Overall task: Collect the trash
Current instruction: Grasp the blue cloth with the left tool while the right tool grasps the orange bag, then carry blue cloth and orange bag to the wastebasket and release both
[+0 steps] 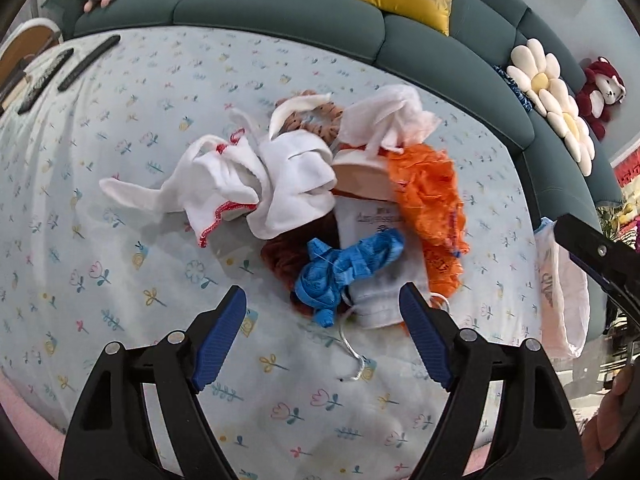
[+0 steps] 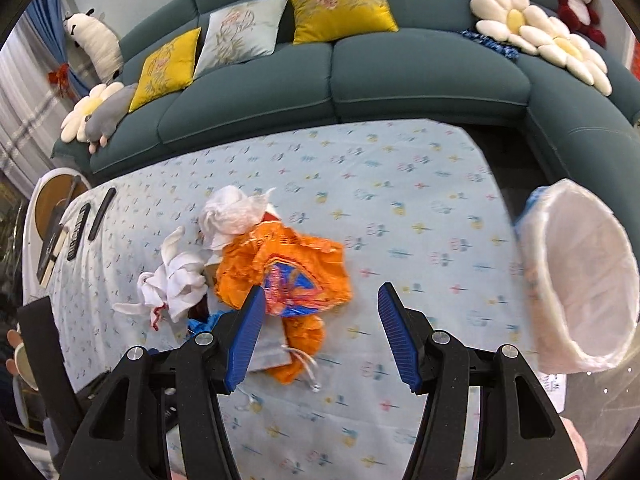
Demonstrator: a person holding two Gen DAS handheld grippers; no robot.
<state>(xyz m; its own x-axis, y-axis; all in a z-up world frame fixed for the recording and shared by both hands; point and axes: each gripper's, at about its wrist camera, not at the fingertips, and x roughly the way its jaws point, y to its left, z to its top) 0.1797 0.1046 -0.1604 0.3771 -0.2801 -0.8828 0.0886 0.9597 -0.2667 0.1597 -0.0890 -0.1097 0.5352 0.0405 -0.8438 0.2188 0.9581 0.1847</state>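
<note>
Two hand-held grippers, left point(image 1: 323, 310) and right point(image 2: 320, 308), gape empty over mid-desk crumpled orange plastic bag point(image 2: 280, 264); white-lined bin point(image 2: 580, 280) off desk's right edge.

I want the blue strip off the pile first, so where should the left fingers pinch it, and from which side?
Pinch the blue strip at its bunched, knotted middle, coming down from above with the left gripper, which hangs open over it. That part stands proud of the mask and the brown cloth, while the flatter ends give less to grip.

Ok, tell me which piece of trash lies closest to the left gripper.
The crumpled blue strip, lying just ahead of the open left gripper. The orange bag and white cloths lie farther back.
</note>
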